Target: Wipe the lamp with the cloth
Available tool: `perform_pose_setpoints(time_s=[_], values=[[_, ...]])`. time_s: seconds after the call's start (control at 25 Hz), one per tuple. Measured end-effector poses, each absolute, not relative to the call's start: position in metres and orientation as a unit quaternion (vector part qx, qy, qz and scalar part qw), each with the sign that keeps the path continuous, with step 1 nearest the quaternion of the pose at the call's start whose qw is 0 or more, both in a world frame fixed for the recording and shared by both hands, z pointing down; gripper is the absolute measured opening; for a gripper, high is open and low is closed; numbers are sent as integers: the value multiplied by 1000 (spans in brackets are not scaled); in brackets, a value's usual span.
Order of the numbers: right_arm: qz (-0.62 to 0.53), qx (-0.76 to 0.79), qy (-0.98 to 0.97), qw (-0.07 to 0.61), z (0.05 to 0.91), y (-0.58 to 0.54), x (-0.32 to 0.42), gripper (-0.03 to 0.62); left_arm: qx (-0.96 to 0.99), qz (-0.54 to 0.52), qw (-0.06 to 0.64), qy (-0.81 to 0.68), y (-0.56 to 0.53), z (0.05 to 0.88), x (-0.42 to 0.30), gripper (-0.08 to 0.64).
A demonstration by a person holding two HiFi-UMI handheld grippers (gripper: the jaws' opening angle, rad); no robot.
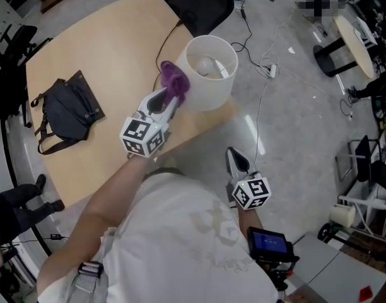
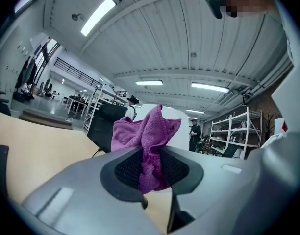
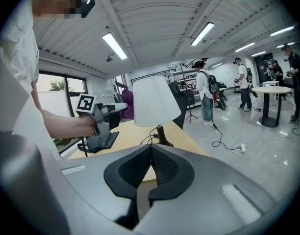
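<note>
A white lamp (image 1: 209,73) with a round shade stands near the right edge of the wooden table (image 1: 111,49); its dark base and stem show in the right gripper view under the shade (image 3: 154,103). My left gripper (image 1: 173,100) is shut on a purple cloth (image 1: 175,81), which bunches out past the tips against the left side of the shade. In the left gripper view the cloth (image 2: 149,141) sticks up between the pads, with the shade (image 2: 182,129) right behind it. My right gripper (image 1: 236,156) hangs off the table over the floor, shut and holding nothing (image 3: 151,160).
A black bag (image 1: 67,109) lies on the table's left part. A black office chair (image 1: 196,2) stands behind the lamp. The lamp's cable (image 1: 262,62) runs across the grey floor to a socket strip. Round tables and racks stand at the right; people stand further off.
</note>
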State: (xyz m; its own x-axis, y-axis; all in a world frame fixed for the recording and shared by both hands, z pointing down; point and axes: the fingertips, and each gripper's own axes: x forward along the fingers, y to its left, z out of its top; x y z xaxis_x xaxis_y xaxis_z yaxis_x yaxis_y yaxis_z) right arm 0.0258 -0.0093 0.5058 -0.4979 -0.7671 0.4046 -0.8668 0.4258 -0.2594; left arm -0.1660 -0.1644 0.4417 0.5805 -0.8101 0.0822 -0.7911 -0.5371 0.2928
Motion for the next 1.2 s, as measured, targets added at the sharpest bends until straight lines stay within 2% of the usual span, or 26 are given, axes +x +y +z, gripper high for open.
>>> perform_pose_setpoints(time_s=[0.36,0.52,0.88,1.2], values=[[223,486,-836,119,506,-17,20,12,869,5,204,-450,-160,491,-178,97],[217,489,-837,117,503,-22,18,12,875,-7,180,-450,-167,467,-192,97],[195,504,-835,108,486,-36,14,12,908,-81,99,-399,-205,348,-196,97],[189,514,-829,110,482,-28,1,12,926,-64,104,-358,-219,356,-175,95]])
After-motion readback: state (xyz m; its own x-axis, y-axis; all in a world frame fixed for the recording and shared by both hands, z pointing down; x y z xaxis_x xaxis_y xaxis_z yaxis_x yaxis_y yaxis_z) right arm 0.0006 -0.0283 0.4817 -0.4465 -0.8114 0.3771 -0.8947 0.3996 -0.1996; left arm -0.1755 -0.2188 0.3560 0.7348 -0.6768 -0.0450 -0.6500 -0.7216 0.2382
